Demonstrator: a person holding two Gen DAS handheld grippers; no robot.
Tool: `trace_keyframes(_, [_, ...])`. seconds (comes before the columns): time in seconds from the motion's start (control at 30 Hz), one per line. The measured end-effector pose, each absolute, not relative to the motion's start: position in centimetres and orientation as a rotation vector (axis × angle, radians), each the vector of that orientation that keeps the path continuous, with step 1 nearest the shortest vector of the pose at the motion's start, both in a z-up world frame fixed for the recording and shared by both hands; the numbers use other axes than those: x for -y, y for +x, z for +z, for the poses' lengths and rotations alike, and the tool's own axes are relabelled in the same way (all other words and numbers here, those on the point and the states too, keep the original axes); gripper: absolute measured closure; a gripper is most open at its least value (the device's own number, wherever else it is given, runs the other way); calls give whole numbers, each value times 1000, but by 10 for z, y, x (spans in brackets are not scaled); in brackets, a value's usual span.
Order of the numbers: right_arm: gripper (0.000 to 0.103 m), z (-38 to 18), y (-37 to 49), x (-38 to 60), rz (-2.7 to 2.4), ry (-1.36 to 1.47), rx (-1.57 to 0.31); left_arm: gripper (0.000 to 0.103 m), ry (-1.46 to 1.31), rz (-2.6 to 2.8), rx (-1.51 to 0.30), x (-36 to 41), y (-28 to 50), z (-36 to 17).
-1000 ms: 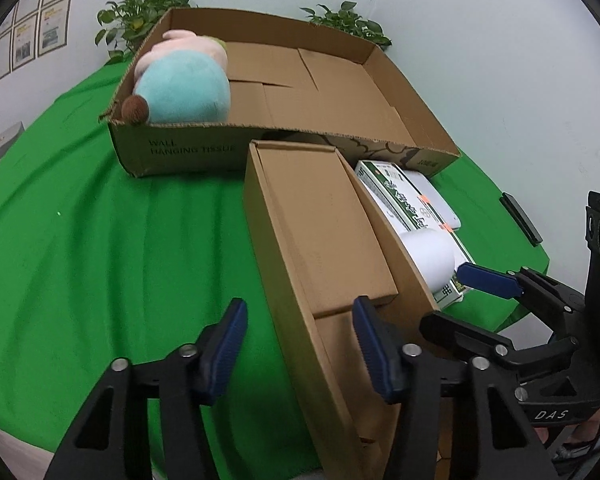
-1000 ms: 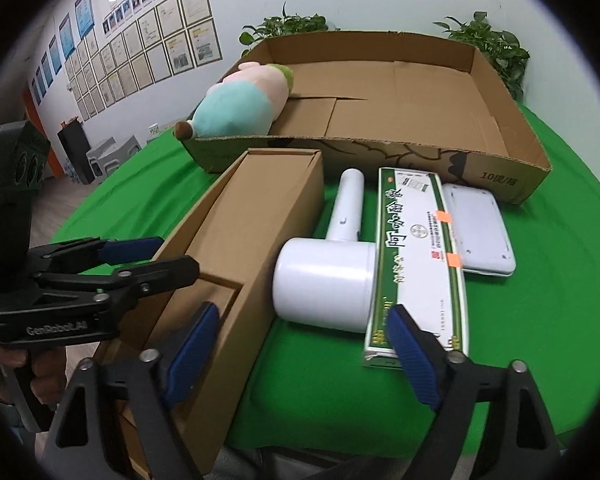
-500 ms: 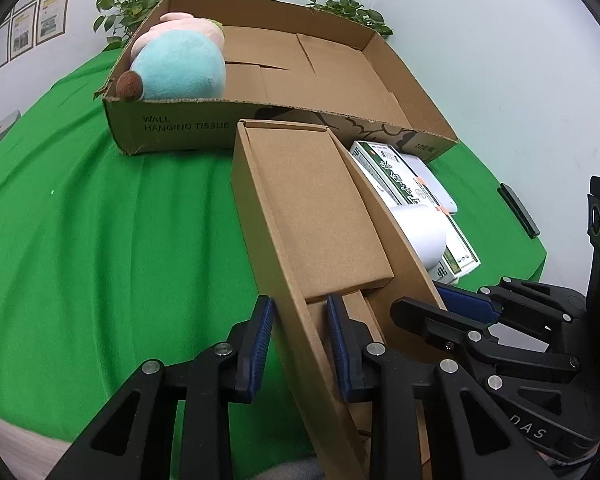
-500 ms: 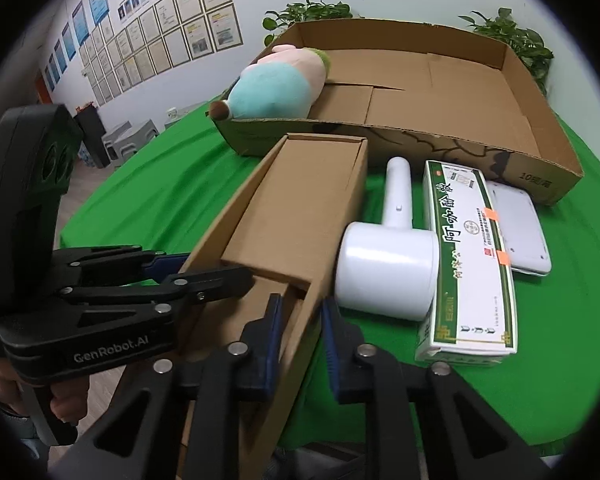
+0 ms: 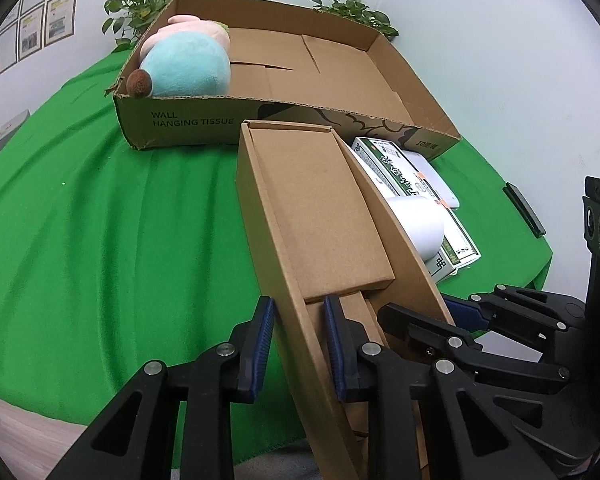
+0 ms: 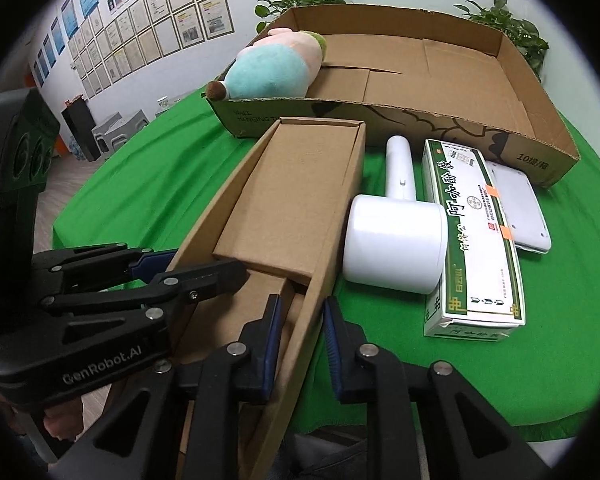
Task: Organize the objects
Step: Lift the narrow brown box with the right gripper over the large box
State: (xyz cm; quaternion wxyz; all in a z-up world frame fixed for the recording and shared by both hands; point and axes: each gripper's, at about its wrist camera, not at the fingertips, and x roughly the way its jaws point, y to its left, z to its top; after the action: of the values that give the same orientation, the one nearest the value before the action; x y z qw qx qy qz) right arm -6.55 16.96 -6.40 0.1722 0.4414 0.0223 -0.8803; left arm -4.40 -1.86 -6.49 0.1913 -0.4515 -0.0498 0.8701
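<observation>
Framed certificates (image 6: 148, 36) on the wall, potted plants (image 5: 140, 4) behind

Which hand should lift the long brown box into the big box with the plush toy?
Neither alone. The left gripper is shut on the long brown box's left wall and the right gripper is shut on its right wall, so both should probably lift it together toward the big box.

In the left wrist view, the narrow cardboard box (image 5: 320, 216) hides most of the white lint roller (image 5: 418, 226) and runs off the bottom edge. At upper left of the right wrist view, the framed wall notices (image 6: 140, 32) are too small to read.
</observation>
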Motion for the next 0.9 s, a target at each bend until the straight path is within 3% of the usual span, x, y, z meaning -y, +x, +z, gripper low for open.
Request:
trace_keyframes(0.33, [86,-22,-53,-174,-2598,1007,-2,81,-1048,2573,123,25,-28,-10])
trace_keyframes(0.9, [88,84,-102,-210,-2796,568,78,81,-623,2671,-37,-19,-85,129])
